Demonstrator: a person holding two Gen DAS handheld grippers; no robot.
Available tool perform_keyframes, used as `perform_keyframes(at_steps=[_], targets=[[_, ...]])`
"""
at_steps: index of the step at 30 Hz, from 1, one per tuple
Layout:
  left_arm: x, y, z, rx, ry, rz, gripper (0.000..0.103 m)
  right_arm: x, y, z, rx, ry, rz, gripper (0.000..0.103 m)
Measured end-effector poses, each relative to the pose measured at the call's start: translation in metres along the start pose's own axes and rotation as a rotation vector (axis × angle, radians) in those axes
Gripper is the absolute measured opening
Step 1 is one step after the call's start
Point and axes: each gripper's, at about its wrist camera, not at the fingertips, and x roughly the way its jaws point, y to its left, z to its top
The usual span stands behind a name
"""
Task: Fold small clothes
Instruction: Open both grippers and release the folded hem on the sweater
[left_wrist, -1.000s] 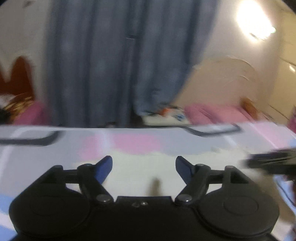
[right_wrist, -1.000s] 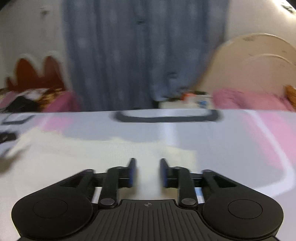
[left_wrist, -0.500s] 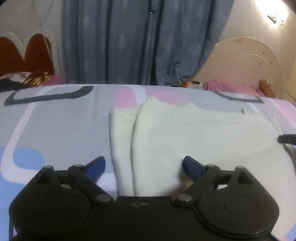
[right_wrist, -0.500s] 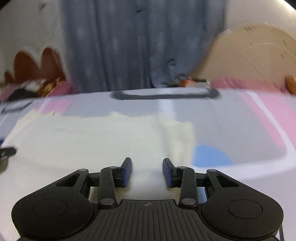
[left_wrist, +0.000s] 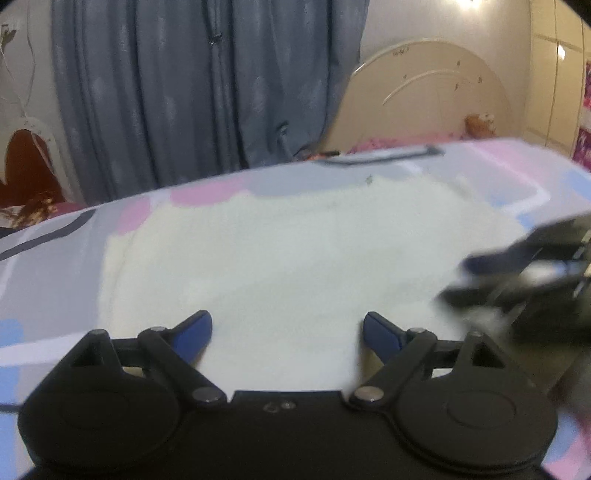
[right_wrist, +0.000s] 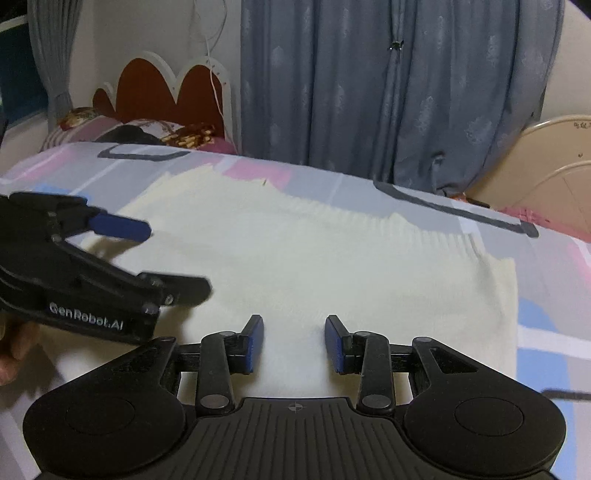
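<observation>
A cream ribbed-knit sweater (right_wrist: 314, 258) lies flat on your pink, grey and blue patterned bedsheet (right_wrist: 554, 295); your left gripper (left_wrist: 286, 330) gapes wide above it, your right gripper (right_wrist: 294, 341) part-spread, both empty.

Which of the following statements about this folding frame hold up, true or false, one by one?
1. A cream knitted garment lies spread on the patterned bedsheet. True.
2. The right tongs are clamped on a fold of the garment. False: their pads stand apart with nothing pinched between them.
3. The left tongs stand wider open than the right ones. True.
4. The curtain behind the bed is red. False: it is grey-blue.
5. The left tongs carry a blue sock. False: they hold nothing; only the cream garment lies beneath them.
</observation>
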Motion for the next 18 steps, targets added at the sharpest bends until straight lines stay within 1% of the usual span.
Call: perform_keyframes(at_steps=[1, 3, 5, 6, 8, 9, 10, 13, 15, 18], targets=[[-0.004, 0.001, -0.004, -0.006, 0.002, 0.013, 0.090, -0.003, -0.005, -0.002, 0.008, 0.001, -0.017, 0.036], [-0.012, 0.018, -0.020, -0.034, 0.010, 0.042, 0.093, -0.011, -0.023, -0.010, 0.041, 0.013, -0.083, 0.036], [-0.023, 0.033, -0.033, -0.072, 0.009, 0.053, 0.095, -0.021, -0.047, -0.020, 0.124, 0.023, -0.119, 0.036], [-0.026, 0.040, -0.037, -0.101, 0.021, 0.075, 0.100, -0.026, -0.055, -0.023, 0.149, 0.029, -0.125, 0.036], [-0.034, 0.048, -0.039, -0.172, 0.027, 0.075, 0.095, -0.035, -0.059, -0.027, 0.173, 0.032, -0.135, 0.036], [-0.039, 0.046, -0.036, -0.189, 0.019, 0.081, 0.090, -0.040, -0.057, -0.026, 0.171, 0.028, -0.135, 0.036], [-0.043, 0.041, -0.032, -0.188, 0.005, 0.082, 0.091, -0.045, -0.050, -0.024, 0.165, 0.013, -0.118, 0.036], [-0.054, 0.010, -0.022, -0.146, -0.042, 0.040, 0.092, -0.053, -0.018, -0.020, 0.137, -0.014, -0.055, 0.036], [-0.057, -0.016, -0.018, -0.096, -0.045, 0.010, 0.092, -0.053, 0.005, -0.021, 0.121, -0.009, -0.012, 0.036], [-0.057, -0.042, -0.020, -0.030, -0.035, 0.000, 0.090, -0.044, 0.031, -0.029, 0.084, 0.006, 0.005, 0.036]])
